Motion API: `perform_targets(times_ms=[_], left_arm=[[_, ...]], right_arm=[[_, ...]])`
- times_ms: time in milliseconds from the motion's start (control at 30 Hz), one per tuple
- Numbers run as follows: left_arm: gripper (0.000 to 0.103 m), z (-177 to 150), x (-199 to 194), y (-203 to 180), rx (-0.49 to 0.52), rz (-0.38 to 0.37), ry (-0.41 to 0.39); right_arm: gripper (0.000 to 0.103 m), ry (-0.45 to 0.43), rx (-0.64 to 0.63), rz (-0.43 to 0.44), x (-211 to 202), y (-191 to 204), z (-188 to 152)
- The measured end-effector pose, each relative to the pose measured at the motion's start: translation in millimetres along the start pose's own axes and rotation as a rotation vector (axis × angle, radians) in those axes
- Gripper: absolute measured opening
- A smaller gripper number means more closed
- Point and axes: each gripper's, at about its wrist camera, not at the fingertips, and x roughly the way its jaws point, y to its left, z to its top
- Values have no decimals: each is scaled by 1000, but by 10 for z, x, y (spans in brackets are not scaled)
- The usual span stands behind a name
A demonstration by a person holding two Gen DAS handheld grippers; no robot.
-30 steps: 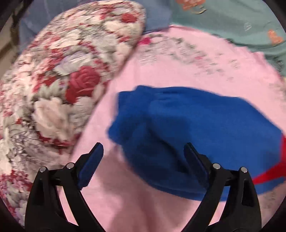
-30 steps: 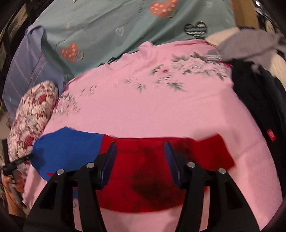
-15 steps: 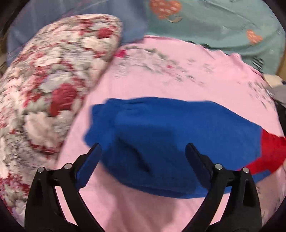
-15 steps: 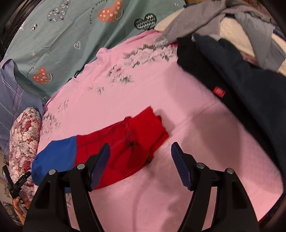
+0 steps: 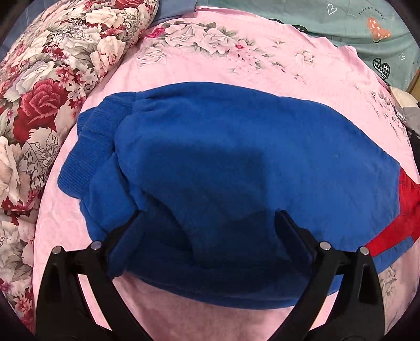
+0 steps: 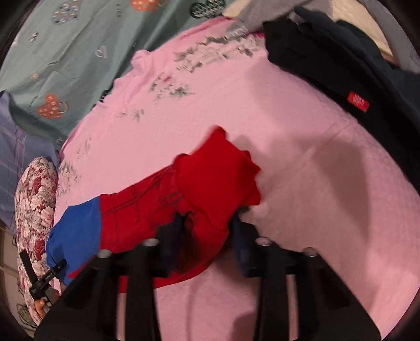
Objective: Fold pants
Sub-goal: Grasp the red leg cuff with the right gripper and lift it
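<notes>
While spread across the pink blanket (image 5: 328, 86), pants (image 5: 236, 162) lying lengthwise: blue waist end with ribbed band toward the blanket's left edge, close beside a rose-print pillow (image 5: 52, 78), red leg part running off toward the right. Seen from the right wrist, same pants (image 6: 147, 207) with red leg end doubled back over itself near the blanket's middle, blue part at the far left by the pillow (image 6: 34, 199)

Left tongs (image 5: 207, 220) spread wide, both fingers low over the blue waist part near its front edge, cloth bunched up between them but nothing pinched; left finger's tip sunk behind a fold of blue cloth. Right tongs (image 6: 207, 225) narrowed about the folded red leg end, cloth filling the gap between the fingers and apparently gripped, though blur keeps the contact from being certain

Along the blanket's far right edge, a dark garment (image 6: 367, 78) with a small red label, and grey clothing (image 6: 252, 15) past it at the far corner. Beyond the far edge, a green sheet (image 6: 78, 52) printed with hearts. At lower left of the right wrist view, the other tool (image 6: 44, 278) poking in beside the pillow
</notes>
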Motion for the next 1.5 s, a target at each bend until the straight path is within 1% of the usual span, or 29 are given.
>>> perform_targets(times_ms=[67,167,200,233,300,367,400,467,500,533,567,600,633,667,700,733,767,800,833,867,900,967,1033,1100,1167,1267,1300,1433,1500], left_arm=[[99,25,3,-16,-1,-1,3],[99,58,-26,-20,-21,-9,8],[99,70,-46,-18,-26,-25,5],[99,92,-89,-14,-24,-71,-10],[99,104,-192,18,-29,-135,-47],[99,97,-249,51,-46,-139,-58],[99,88,-268,62,-51,-143,-56],[99,64,-299,89,-56,-146,-47],[99,56,-313,100,-57,-141,-50],[99,48,-324,117,-58,-127,-52],[99,43,-328,131,-60,-117,-51],[99,42,-335,142,-63,-109,-50],[99,54,-347,141,-64,-105,-52],[99,60,-365,136,-64,-101,-58],[99,74,-380,134,-64,-103,-62],[99,99,-395,99,-64,-113,-64],[99,119,-404,63,-60,-126,-65],[99,144,-416,-2,-49,-143,-68],[99,169,-421,-80,-35,-158,-70],[99,187,-420,-151,-20,-170,-69],[99,207,-413,-257,1,-185,-62],[99,222,-385,-422,30,-207,-50],[99,239,-356,-607,63,-234,-32],[99,246,-326,-746,79,-259,-12],[99,257,-315,-846,80,-261,-3],[99,283,-306,-919,68,-250,1],[99,288,-310,-935,65,-252,2],[99,286,-290,-1012,66,-258,11],[99,278,-240,-1064,70,-275,29]], right_arm=[[23,-32,-7,21,-144,100,30],[22,-122,-157,15,-505,611,59],[22,-139,-213,8,-559,791,35],[22,-148,-302,7,-588,1052,-22],[22,-135,-431,28,-519,1457,-158],[22,-79,-547,75,-294,1846,-360],[22,-33,-595,104,-119,2023,-481],[23,65,-658,121,257,2266,-702],[28,117,-678,115,468,2350,-808],[36,183,-697,103,711,2427,-927],[41,251,-700,112,910,2468,-1017],[52,297,-687,130,1025,2480,-1065],[62,297,-682,139,1031,2487,-1073],[63,299,-681,160,1002,2491,-1056],[63,311,-669,202,939,2469,-1009],[63,313,-625,268,832,2395,-894],[63,301,-586,306,729,2303,-798],[63,263,-543,328,578,2152,-651],[63,217,-528,320,451,2033,-563],[63,165,-527,289,325,1923,-491],[62,111,-538,233,178,1782,-438],[62,86,-539,186,40,1597,-414],[62,91,-547,149,-42,1412,-490],[62,102,-574,112,-54,1313,-577],[62,129,-607,108,-59,1245,-707],[62,163,-646,124,49,1319,-846],[62,167,-667,107,84,1337,-895],[62,151,-744,-33,245,1463,-1063],[62,146,-744,-70,302,1477,-1068]])
